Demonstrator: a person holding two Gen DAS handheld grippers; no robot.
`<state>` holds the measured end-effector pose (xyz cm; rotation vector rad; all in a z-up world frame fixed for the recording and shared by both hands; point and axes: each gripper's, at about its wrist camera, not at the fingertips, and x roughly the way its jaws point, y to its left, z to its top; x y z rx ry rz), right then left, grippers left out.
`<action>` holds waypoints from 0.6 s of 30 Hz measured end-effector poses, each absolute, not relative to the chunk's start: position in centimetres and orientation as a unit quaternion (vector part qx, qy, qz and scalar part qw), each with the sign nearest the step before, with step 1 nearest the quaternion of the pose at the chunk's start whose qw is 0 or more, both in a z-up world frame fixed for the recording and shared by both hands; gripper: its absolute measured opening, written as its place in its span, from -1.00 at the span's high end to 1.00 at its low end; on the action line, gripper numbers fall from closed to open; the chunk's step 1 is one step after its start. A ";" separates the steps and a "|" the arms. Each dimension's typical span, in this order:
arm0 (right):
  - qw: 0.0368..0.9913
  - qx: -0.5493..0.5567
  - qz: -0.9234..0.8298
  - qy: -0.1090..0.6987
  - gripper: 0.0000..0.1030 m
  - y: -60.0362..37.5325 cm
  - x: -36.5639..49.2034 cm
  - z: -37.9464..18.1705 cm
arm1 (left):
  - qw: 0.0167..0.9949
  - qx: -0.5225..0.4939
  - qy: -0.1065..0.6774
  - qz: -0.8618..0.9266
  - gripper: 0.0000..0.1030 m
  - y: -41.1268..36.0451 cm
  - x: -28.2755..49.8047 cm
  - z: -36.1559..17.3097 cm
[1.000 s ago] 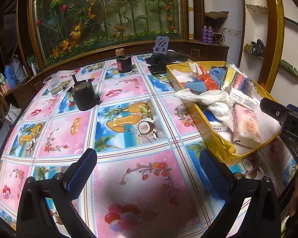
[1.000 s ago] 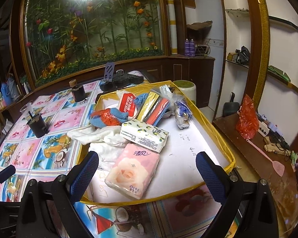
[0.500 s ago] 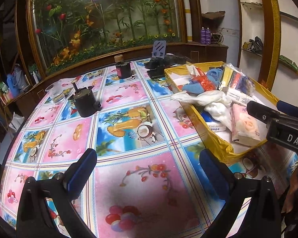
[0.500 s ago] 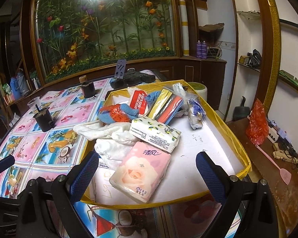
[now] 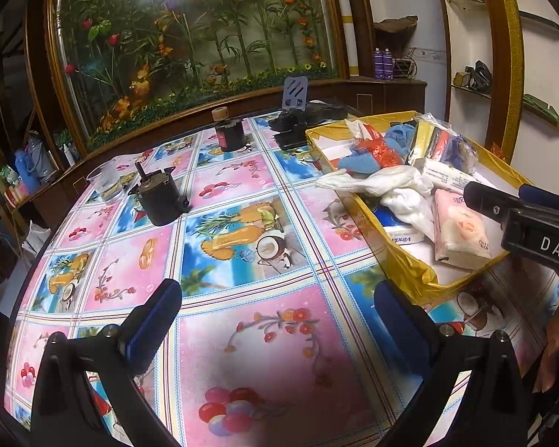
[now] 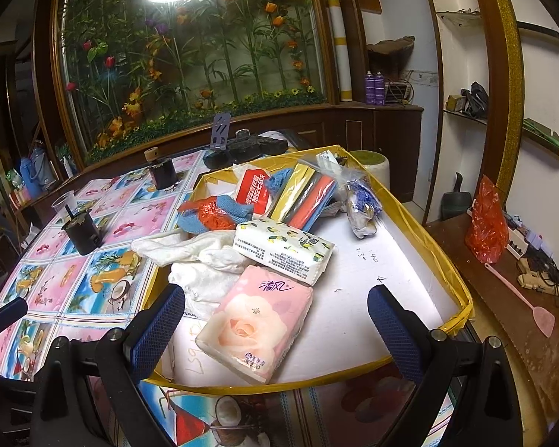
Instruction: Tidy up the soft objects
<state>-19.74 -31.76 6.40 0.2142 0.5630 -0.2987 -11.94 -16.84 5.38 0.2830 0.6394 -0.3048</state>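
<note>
A shallow box with gold-yellow walls [image 6: 443,260] [image 5: 402,260] sits on the table's right side. It holds a pink tissue pack [image 6: 257,320] [image 5: 458,227], a white lemon-print tissue pack [image 6: 283,249], a crumpled white cloth [image 6: 201,257] [image 5: 387,186], a blue cloth with red netting [image 6: 212,216] [image 5: 372,152], and several wrapped packets [image 6: 305,201]. My right gripper [image 6: 275,316] is open over the box's near edge, above the pink pack. My left gripper [image 5: 275,316] is open over the patterned tablecloth, left of the box, holding nothing.
On the tablecloth stand a black cup with a stick [image 5: 160,201], a clear plastic cup [image 5: 106,184], a dark jar [image 5: 231,136] and black devices with a phone stand [image 5: 298,111]. A wooden side shelf [image 6: 503,298] at right carries a red bag [image 6: 486,223] and pink swatter [image 6: 521,294].
Both views have tilted up and drawn back slightly. The right gripper has shifted a little left over the box. Nothing was taken hold of.
</note>
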 end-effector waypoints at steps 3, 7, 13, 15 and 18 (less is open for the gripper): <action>0.944 0.107 -0.146 0.276 -0.94 -31.8 -19.7 6.4 | 0.928 0.139 0.312 -0.150 -1.00 -16.9 -11.9 5.3; 0.944 0.111 -0.147 0.274 -0.94 -31.9 -19.8 6.4 | 0.928 0.139 0.312 -0.148 -1.00 -16.9 -11.9 5.3; 0.944 0.112 -0.146 0.273 -0.94 -32.0 -19.9 6.4 | 0.927 0.138 0.315 -0.148 -1.00 -16.8 -11.9 5.2; 0.944 0.113 -0.147 0.273 -0.94 -32.0 -19.9 6.4 | 0.930 0.138 0.309 -0.144 -1.00 -16.6 -12.0 5.3; 0.944 0.113 -0.148 0.272 -0.94 -32.0 -20.0 6.4 | 0.932 0.129 0.308 -0.143 -1.00 -16.2 -11.9 5.4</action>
